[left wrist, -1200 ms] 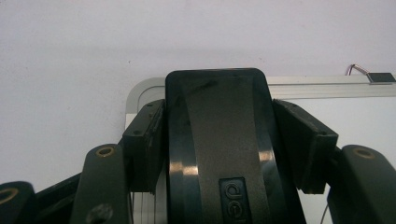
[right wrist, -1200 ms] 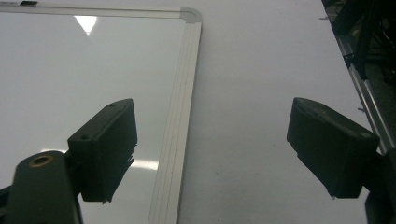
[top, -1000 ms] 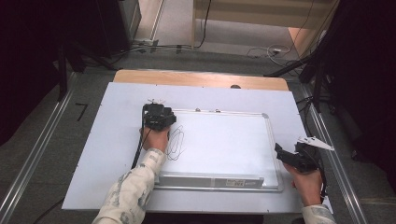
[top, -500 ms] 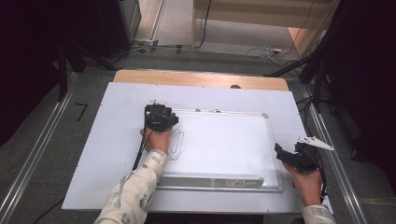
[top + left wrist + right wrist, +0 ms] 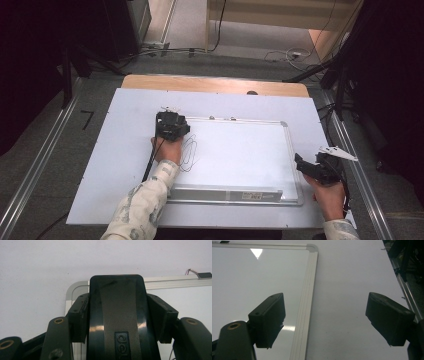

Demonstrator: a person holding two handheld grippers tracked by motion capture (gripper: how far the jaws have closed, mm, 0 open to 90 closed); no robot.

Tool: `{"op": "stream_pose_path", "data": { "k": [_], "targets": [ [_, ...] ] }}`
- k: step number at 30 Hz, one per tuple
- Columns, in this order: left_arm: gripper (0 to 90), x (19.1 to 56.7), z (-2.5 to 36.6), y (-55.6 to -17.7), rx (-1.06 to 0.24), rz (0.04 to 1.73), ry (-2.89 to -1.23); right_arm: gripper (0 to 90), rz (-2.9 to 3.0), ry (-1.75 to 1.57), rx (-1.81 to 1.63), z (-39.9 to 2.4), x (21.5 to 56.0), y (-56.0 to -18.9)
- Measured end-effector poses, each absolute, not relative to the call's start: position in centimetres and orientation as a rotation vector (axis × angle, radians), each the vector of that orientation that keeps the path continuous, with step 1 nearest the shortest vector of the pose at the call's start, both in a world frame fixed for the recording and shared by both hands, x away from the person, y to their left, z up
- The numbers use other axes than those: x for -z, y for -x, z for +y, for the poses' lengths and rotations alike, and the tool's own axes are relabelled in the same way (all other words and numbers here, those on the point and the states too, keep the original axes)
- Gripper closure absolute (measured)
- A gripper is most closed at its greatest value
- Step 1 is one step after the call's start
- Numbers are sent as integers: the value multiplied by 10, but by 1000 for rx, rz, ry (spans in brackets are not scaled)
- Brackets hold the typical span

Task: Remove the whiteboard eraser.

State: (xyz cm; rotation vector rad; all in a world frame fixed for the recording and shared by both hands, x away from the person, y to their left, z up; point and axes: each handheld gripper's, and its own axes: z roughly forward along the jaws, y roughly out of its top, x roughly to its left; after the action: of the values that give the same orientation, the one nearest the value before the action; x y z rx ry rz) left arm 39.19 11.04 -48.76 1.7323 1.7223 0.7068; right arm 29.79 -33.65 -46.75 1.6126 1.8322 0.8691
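Observation:
A white-surfaced whiteboard [image 5: 240,155] in a silver frame lies flat on the table, with thin black scribbles [image 5: 189,152] near its left side. My left gripper [image 5: 171,120] hovers at the board's top-left corner, shut on a black whiteboard eraser [image 5: 116,302] that stands up between its jaws; the jaws have just been closing on it. The board's rounded corner [image 5: 75,288] sits right behind the eraser. At the board's right edge, my right gripper [image 5: 306,167] stands open with nothing in it [image 5: 324,317], one jaw over the board [image 5: 249,277] and one over the table.
The board rests on a white tabletop [image 5: 125,130] with a wooden strip [image 5: 215,84] along its far edge. Metal rails [image 5: 45,150] run along both sides on the floor. Cables [image 5: 285,54] lie on the floor beyond the table. A small clip [image 5: 203,275] sits on the board's top frame.

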Motion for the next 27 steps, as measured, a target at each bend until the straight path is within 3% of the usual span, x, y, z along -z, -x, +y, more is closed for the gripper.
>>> {"op": "stream_pose_path", "data": {
  "k": [27],
  "targets": [
    [412,458,107,-359,-658,1536,-1773,149,1834,-1610,-872,-334,467,-301]
  ]
}}
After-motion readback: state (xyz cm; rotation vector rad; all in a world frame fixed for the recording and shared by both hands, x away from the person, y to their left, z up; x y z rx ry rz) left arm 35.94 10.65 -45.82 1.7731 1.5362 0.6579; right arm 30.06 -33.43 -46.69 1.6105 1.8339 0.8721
